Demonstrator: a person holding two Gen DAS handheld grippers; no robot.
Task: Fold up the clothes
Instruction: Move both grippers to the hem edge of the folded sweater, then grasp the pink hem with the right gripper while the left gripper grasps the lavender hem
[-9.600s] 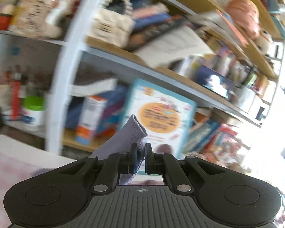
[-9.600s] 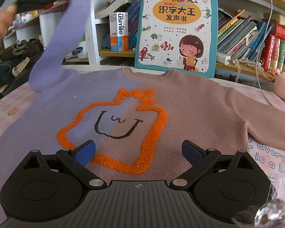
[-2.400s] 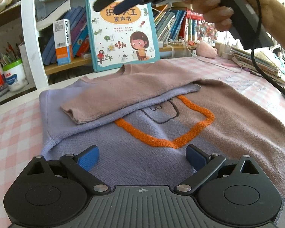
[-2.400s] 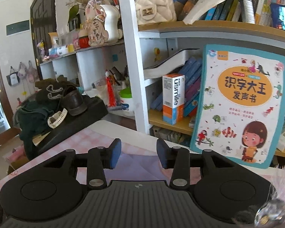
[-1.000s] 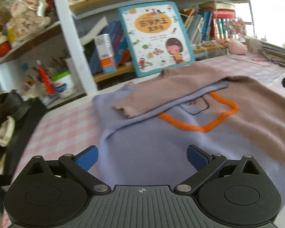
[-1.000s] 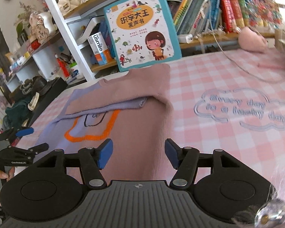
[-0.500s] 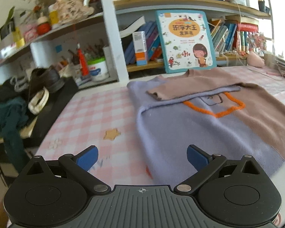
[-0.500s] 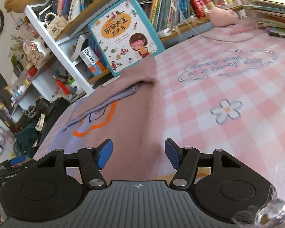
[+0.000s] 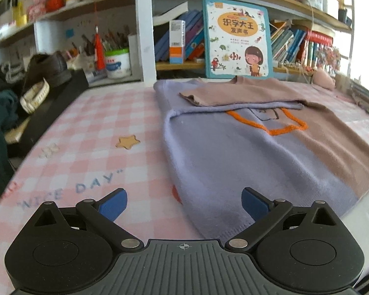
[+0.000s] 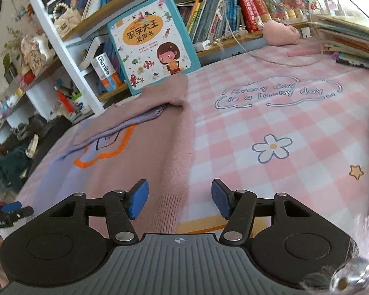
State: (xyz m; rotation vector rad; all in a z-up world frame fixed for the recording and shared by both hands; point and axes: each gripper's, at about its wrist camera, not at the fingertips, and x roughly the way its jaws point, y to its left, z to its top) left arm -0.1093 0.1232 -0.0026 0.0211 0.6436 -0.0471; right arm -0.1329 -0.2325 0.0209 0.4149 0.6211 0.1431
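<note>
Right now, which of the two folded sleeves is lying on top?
The mauve-pink sleeve lies on top, nearer the collar; the lilac sleeve shows only as a strip along its lower edge, above the orange outline.

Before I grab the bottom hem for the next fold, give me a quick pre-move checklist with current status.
1. left gripper open, nothing held: ok.
2. right gripper open, nothing held: ok.
3. Both sleeves folded across the sweater: ok; pink sleeve lies over the purple sleeve.
4. Sweater body flat on the tablecloth: ok.
5. Each gripper lined up at a hem corner: ok.
6. Hem edge fully on the table: cannot tell.
</note>
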